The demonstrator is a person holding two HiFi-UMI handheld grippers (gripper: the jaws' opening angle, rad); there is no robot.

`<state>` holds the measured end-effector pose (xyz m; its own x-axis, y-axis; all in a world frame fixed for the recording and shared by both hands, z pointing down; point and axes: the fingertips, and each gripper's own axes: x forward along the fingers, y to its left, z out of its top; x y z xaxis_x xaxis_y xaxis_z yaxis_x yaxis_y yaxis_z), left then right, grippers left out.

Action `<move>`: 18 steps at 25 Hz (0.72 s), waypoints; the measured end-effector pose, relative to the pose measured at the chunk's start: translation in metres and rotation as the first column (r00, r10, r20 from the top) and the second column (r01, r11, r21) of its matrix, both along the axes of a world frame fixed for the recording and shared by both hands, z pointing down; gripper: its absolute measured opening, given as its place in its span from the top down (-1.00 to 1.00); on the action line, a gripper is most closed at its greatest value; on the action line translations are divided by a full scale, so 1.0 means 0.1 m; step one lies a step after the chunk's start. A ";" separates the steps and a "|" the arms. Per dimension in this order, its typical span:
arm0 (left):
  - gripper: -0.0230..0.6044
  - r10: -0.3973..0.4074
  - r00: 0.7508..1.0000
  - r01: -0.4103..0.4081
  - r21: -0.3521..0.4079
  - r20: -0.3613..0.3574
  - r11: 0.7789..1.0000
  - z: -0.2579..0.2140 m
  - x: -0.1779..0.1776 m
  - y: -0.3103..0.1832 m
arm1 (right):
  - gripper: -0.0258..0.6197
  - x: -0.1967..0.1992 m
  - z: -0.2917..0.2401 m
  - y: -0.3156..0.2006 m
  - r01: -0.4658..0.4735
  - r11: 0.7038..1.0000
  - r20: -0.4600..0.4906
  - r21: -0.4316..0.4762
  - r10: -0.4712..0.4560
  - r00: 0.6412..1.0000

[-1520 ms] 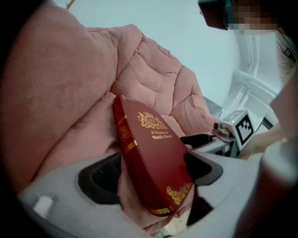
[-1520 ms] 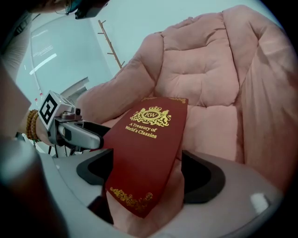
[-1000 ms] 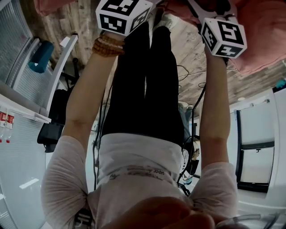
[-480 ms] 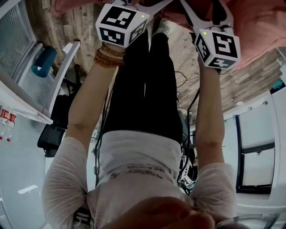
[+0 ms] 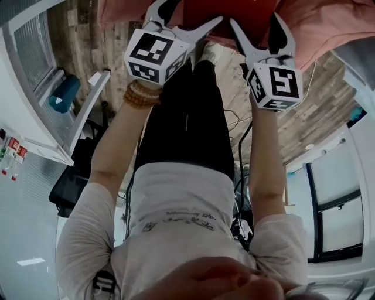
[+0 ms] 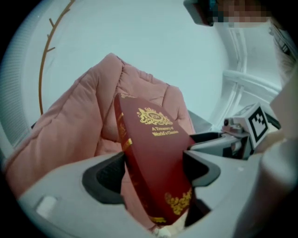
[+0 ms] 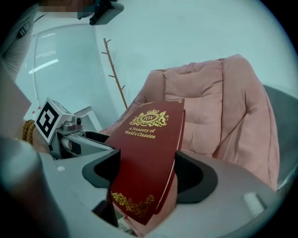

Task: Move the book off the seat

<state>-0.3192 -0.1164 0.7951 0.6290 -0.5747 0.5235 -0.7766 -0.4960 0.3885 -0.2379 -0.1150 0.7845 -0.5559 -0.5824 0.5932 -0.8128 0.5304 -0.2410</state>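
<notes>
Overhead, our view crops the book point(image 5: 231, 9); left gripper point(image 6: 153, 173) and right gripper point(image 7: 144, 174) both clamp it before a pink cushion point(image 7: 209, 102); plank floor point(image 5: 76, 53) below.

— Where are the arms?
— Both reach straight forward, toward the top of the frame. The left forearm point(image 5: 120, 140) is left of centre and the right forearm point(image 5: 263, 152) right of centre.
— And the grippers?
— The left gripper point(image 5: 184, 17) and right gripper point(image 5: 256, 23) sit side by side at the top edge. The left is clamped on the book point(image 6: 153, 153), and the right's pads seem to press on it too.
</notes>
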 end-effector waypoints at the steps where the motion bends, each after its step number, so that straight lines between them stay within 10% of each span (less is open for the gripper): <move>1: -0.31 0.002 1.000 -0.002 0.008 0.000 1.000 -0.13 -0.01 0.00 | -0.22 -0.01 -0.14 0.00 -0.002 1.000 0.003 0.011 0.002 1.000; 18: -0.32 -0.025 0.999 0.031 0.151 -0.042 0.988 -2.46 0.08 0.01 | -0.12 0.10 -2.42 0.14 -0.026 0.986 0.033 0.163 0.021 0.999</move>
<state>-0.3110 -0.1158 0.5495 0.6303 -0.6631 0.4037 -0.7762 -0.5299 0.3416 -0.2275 -0.1013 0.5426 -0.5573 -0.6832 0.4719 -0.8191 0.5453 -0.1779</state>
